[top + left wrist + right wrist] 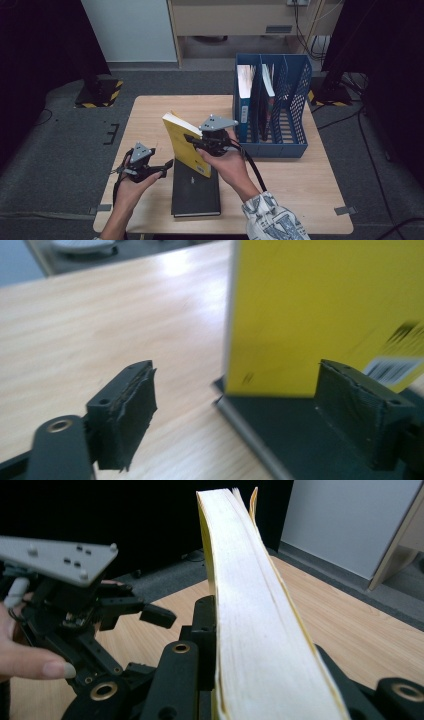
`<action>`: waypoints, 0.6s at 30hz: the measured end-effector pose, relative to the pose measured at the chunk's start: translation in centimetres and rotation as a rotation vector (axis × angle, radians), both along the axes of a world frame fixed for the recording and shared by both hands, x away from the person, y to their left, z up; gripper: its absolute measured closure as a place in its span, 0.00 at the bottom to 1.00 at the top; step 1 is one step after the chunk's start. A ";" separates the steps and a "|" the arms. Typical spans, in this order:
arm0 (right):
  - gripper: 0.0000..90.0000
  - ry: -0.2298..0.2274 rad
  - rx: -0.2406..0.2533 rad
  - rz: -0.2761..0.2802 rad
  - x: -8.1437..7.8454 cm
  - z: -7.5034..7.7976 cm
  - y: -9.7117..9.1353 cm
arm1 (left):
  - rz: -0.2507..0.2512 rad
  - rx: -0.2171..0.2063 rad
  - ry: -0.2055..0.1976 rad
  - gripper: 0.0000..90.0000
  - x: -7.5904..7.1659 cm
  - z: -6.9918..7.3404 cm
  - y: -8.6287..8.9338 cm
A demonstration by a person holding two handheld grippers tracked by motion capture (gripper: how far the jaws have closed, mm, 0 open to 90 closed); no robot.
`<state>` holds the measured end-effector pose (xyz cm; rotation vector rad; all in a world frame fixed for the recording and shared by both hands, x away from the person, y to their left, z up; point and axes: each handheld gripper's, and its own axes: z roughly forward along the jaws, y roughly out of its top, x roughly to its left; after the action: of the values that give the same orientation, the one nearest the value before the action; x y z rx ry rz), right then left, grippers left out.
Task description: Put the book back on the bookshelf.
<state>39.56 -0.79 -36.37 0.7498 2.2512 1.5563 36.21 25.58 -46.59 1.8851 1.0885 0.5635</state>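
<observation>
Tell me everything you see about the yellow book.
The yellow book is a thick paperback with a plain yellow cover, cream page edges and a barcode on one cover. It stands nearly upright, slightly tilted, its lower edge on the black book that lies flat on the table. The right gripper is shut on it.

Two books were out on the light wooden table (300, 200): one thick yellow paperback book (186, 145), standing upright near the middle, and one black hardcover book (196, 192) lying flat on the near side. One blue plastic mesh file rack (295, 95) stood at the far right, with at least two more books upright in it, a blue-spined book (244, 100) and a dark book (267, 102). Two black two-jaw grippers were there, the left gripper (165, 167) and the right gripper (192, 140).
</observation>
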 end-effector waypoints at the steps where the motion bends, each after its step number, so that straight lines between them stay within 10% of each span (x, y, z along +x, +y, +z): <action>1: 0.83 0.001 0.000 -0.003 0.0 0.0 0.0 | 0.008 -0.007 0.009 0.15 0.0 -0.3 0.3; 18: 0.83 -0.018 0.014 -0.078 0.4 1.5 -1.7 | 0.123 -0.019 0.095 0.08 -0.1 -3.9 4.7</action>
<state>39.92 -2.49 -34.85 0.8138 2.1743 1.5377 36.06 30.28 -50.52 1.8531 1.2744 0.5356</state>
